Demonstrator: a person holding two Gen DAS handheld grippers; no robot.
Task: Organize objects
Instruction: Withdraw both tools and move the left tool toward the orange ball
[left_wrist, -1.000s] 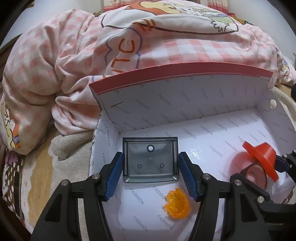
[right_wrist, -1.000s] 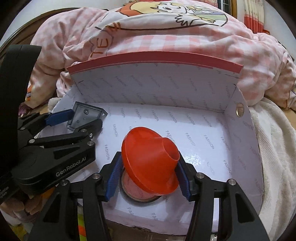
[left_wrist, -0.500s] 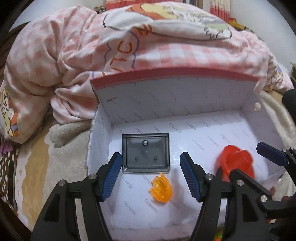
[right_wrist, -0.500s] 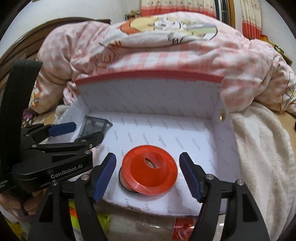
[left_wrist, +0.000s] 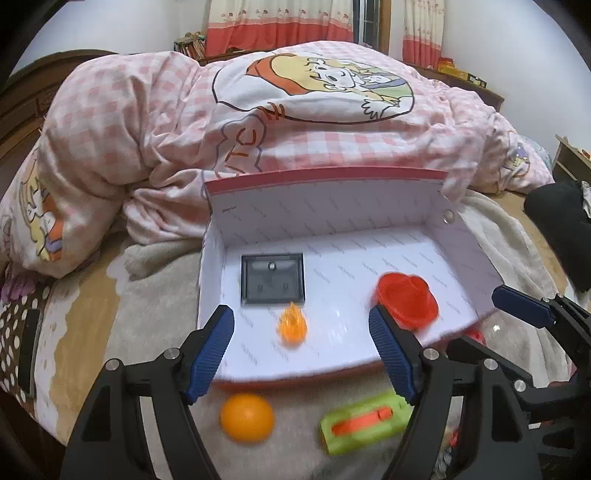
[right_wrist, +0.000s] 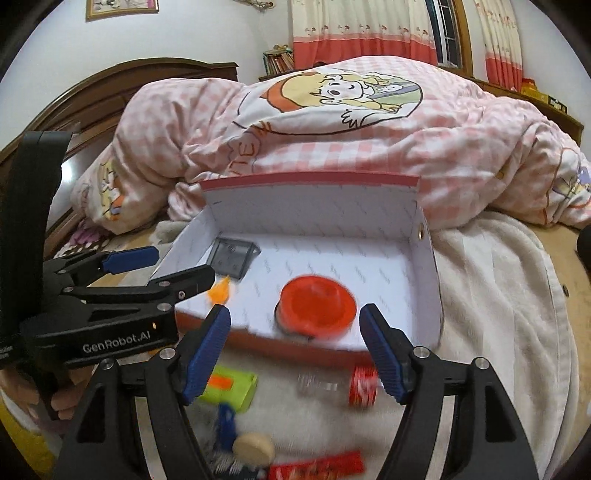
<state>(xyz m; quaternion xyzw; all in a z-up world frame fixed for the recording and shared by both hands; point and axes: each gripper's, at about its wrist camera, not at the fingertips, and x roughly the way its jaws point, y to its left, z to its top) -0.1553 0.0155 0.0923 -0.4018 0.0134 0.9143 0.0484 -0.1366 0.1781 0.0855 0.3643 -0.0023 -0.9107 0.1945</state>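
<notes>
On the bed, one open white cardboard box (left_wrist: 369, 218) holds three things.
Inside lie one dark grey square plastic tray (left_wrist: 272, 278), one small spiky translucent orange piece (left_wrist: 292, 325) and one red flared plastic funnel (right_wrist: 317, 309). Both the left gripper (left_wrist: 301, 349) and right gripper (right_wrist: 293, 350) have empty jaws, the left's opening, the right's spread wide. Before the box lie one orange ball (left_wrist: 246, 417) and one green block (left_wrist: 364, 422); a pink checked quilt (left_wrist: 295, 122) is heaped behind.
</notes>
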